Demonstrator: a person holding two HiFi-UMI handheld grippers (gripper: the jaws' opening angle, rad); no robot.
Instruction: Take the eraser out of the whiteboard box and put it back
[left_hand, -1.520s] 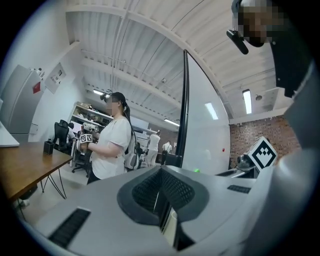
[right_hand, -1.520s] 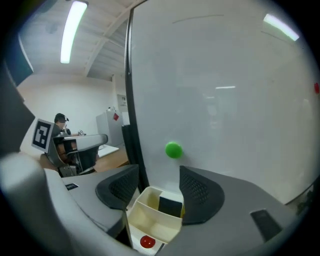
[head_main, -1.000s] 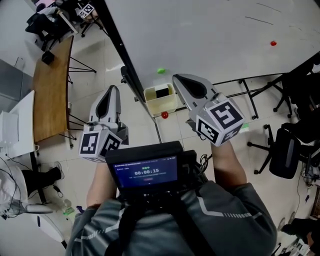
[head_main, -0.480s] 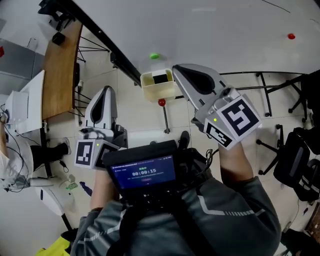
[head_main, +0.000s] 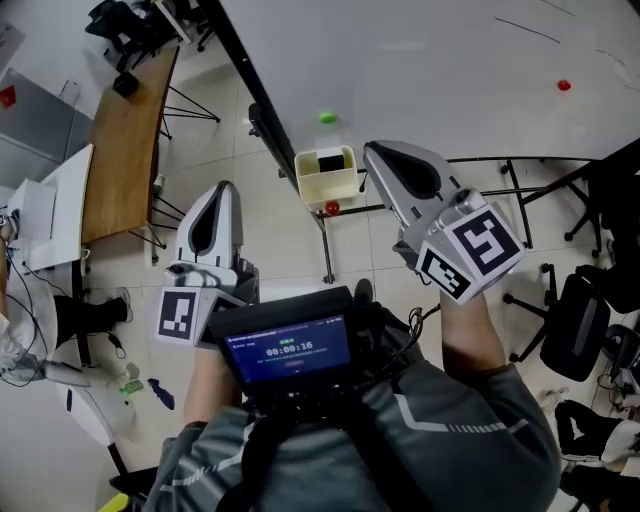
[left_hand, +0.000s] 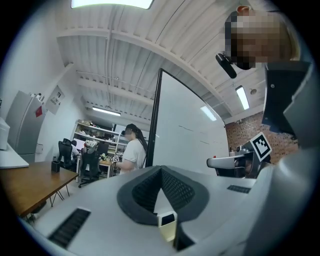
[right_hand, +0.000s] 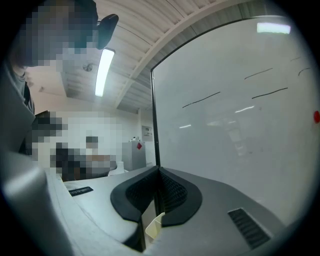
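Note:
A cream whiteboard box (head_main: 340, 185) hangs at the lower edge of the whiteboard (head_main: 440, 70), and the black eraser (head_main: 328, 160) lies inside it. My left gripper (head_main: 226, 186) is left of the box and apart from it, its jaws closed together on nothing. My right gripper (head_main: 370, 148) points at the board just right of the box, shut and empty. In the left gripper view the jaws of the left gripper (left_hand: 161, 170) meet at the tip, and the box (left_hand: 168, 226) shows below them. The right gripper (right_hand: 159, 169) faces the board's left edge, with a corner of the box (right_hand: 154, 226) low between its jaws.
A green magnet (head_main: 327, 118) sits above the box, a red magnet (head_main: 331, 208) just below it, and another red magnet (head_main: 564, 86) far right on the board. A wooden desk (head_main: 120, 150) stands left, office chairs (head_main: 570, 320) right. A person (left_hand: 132, 152) stands beyond the board.
Both grippers have shifted a little beside the box and risen slightly, and the head view has swung. Both stay shut and the eraser stays in the box.

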